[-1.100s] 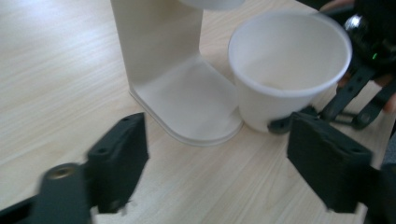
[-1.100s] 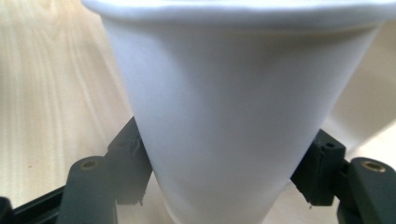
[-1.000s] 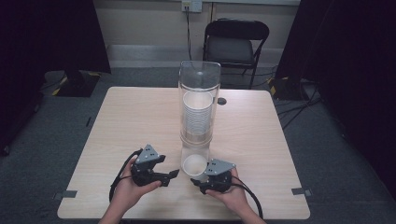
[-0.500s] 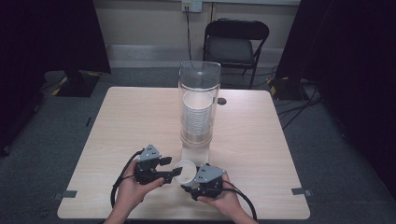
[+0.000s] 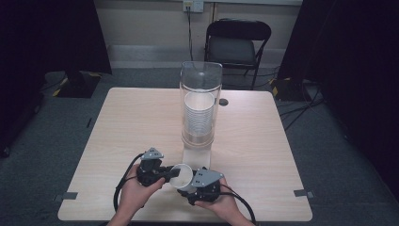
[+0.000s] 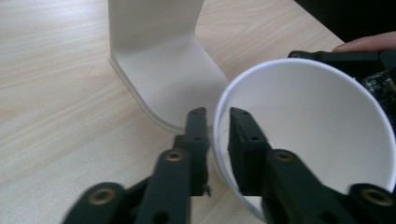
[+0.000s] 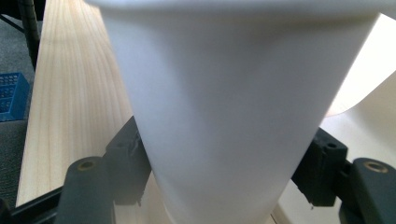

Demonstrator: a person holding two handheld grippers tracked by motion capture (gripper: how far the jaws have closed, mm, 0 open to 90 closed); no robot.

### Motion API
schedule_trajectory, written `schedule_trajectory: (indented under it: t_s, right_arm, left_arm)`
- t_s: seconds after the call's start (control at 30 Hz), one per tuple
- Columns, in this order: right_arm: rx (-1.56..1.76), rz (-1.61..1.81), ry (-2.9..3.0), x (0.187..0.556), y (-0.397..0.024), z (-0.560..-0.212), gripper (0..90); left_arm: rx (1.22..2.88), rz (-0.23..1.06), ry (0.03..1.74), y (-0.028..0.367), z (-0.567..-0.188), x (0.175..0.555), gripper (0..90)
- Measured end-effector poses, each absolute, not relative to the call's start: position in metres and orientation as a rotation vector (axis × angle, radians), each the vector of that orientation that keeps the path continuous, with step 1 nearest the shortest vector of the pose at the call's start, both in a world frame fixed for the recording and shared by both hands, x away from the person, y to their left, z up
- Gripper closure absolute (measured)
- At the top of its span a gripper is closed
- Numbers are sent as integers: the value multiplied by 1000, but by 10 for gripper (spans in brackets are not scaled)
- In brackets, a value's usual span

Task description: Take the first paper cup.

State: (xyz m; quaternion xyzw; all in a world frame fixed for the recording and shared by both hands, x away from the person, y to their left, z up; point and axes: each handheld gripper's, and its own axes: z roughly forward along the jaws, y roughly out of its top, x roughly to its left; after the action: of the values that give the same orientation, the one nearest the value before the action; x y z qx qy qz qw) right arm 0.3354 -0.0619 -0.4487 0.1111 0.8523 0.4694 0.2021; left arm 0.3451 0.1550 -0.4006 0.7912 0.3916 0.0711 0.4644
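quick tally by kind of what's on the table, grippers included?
Grippers: 2, left gripper and right gripper
Loose white cup, held between the two grippers: 1
Clear tube dispenser on its beige stand, holding a cup stack too tight to count: 1
Dark round spot on the tabletop: 1
Total: 5

Light wood-grain rectangular table (image 5: 141,122) mid-room on grey carpet floor (image 5: 339,155). Black metal folding chair (image 5: 237,47) behind table's far edge. Cream wall (image 5: 146,23) beyond chair, white power outlet (image 5: 193,4) on it. Black curtains (image 5: 51,33) left and right of table. Black cables on floor right of table.
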Motion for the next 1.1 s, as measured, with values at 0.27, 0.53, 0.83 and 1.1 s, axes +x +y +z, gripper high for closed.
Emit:
schedule_trajectory:
  t_s: [0.27, 0.53, 0.83, 1.1]
  right_arm:
    - [326, 1317, 2371, 335, -62, -448, 280]
    - [439, 1319, 2356, 343, -77, -447, 255]
    - [499, 1325, 2325, 349, -90, -443, 254]
    - [555, 1311, 2312, 351, -98, -441, 258]
  left_arm:
    - [1903, 136, 1022, 162, -396, 346, 844]
    - [1859, 164, 1102, 185, -395, 353, 847]
    - [1852, 283, 1244, 213, -394, 369, 829]
    - [1841, 327, 1314, 222, -388, 389, 819]
